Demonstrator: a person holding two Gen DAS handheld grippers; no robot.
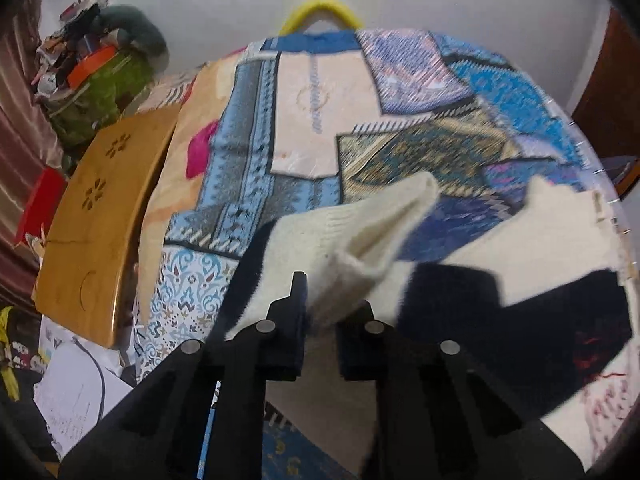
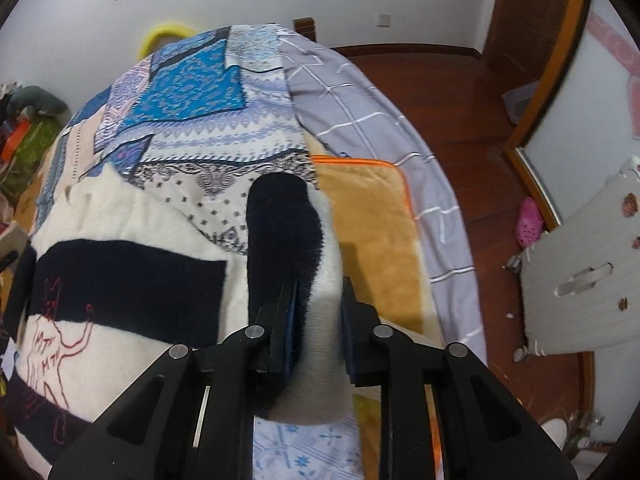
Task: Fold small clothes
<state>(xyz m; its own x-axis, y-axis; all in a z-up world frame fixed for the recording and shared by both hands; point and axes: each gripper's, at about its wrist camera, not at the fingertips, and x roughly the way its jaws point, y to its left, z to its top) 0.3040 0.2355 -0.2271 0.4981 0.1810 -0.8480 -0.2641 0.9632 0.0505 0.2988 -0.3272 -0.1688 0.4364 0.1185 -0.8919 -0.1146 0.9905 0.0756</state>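
Right tool point(image 2: 318, 308) clamping sweater sleeve point(image 2: 288, 232), sweater point(image 2: 132, 272) on patchwork bedspread point(image 2: 224, 120)

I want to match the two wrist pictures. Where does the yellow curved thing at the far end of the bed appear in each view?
Left wrist view: the yellow curved thing is at top centre, against the white wall.
Right wrist view: it is at upper left, partly hidden behind the patterned bedspread.
Shared landmark: the cream and navy sweater, which both grippers are lifting by a sleeve.
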